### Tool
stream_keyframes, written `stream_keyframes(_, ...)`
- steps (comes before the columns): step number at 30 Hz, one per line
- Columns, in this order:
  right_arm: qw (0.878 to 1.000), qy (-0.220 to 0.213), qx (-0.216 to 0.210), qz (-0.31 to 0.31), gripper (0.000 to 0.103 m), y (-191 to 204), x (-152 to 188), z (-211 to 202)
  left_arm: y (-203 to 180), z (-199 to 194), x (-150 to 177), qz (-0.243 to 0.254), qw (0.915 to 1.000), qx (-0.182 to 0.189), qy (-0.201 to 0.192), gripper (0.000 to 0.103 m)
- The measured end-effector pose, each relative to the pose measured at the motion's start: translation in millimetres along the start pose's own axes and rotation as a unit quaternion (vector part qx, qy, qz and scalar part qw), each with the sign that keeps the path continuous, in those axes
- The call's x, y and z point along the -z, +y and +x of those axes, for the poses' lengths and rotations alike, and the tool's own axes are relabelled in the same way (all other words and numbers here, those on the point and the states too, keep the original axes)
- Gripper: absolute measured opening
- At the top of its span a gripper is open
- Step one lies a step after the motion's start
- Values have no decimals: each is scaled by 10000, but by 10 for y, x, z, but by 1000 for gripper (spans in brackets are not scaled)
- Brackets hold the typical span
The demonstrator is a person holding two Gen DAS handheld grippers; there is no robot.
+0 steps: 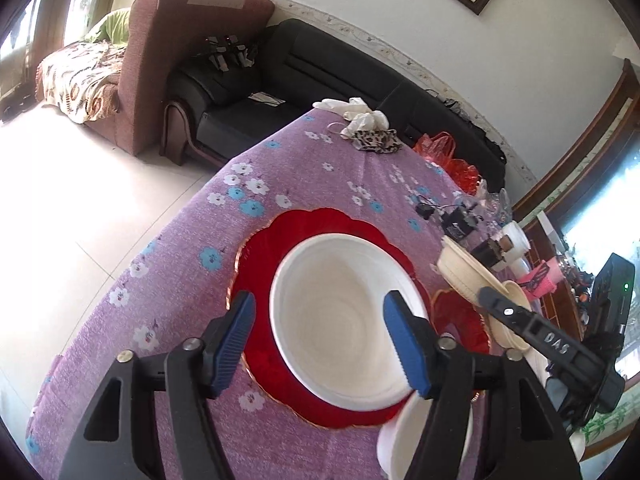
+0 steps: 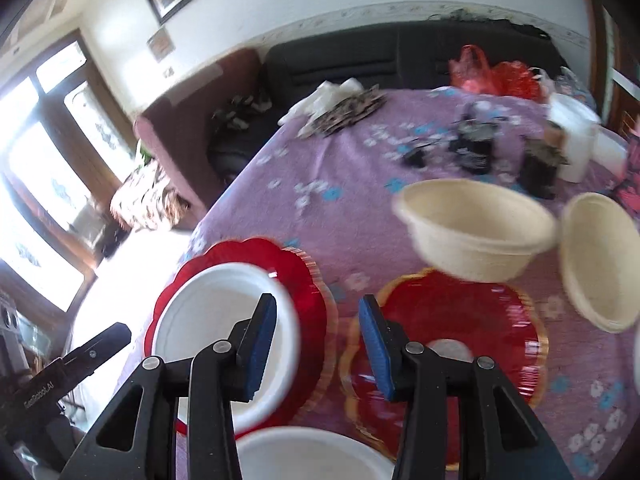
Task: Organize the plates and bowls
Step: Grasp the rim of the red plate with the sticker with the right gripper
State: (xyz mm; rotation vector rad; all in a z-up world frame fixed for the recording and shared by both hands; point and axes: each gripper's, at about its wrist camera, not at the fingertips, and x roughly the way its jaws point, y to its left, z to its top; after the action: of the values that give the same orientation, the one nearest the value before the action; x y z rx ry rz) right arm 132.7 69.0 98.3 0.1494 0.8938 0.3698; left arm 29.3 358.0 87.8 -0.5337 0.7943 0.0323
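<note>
Blue ribbed pads face each other across an empty gap on the left gripper (image 1: 320, 344); its jaws stand apart, gripping nothing, above a white bowl (image 1: 340, 320). That bowl sits centred on a red scalloped plate (image 1: 260, 264) with a gold rim, on the purple floral tablecloth (image 1: 192, 216). A second white bowl (image 1: 394, 440) shows at the bottom edge, just beside the plate.

Right gripper (image 2: 318, 344): jaws likewise parted, nothing between the pads. It hangs over the strip of cloth between the plate carrying the white bowl and a second red plate (image 2: 480, 320), which is bare.

Clearance: the table's left edge (image 1: 160, 240) runs close to the loaded plate, with pale floor beyond. Far-side clutter, dark gadgets (image 1: 460, 220) and red plastic bags (image 1: 438, 146), lies well apart from the plates.

Legible markings: "DAS" on the right gripper's finger in the left wrist view; a side label on the left gripper in the right wrist view, partly legible as "Robot.AI".

View differences: only the right wrist view shows two cream bowls (image 2: 476, 232) fully, one beyond the bare plate, one (image 2: 600, 260) tilted at its right. That view is motion-blurred.
</note>
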Motion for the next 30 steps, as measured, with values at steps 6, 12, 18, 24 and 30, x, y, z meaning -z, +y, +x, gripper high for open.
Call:
stream_keyframes(6,9936,-335,571,920,57,-991,176,-504,-260,47,215,221,9993,247,172,71)
stream_keyframes(12,9843,89,759,1590,56,-1512,527,-350,-532,139,357,388,9982,285,344,71)
stream_keyframes(18,9847,336,601,1601,57,-1485,599,16,-741,94,431,575,9975,240,341,71)
stream_keyframes(24,9877,388,718,1330,14,-1329,560,115,-933,116,483,749,9961,275,386,71)
stream_keyframes(30,9878,381,677,1348,13,-1439,662,-7,-1175,207,584,945,9932,411,537,71)
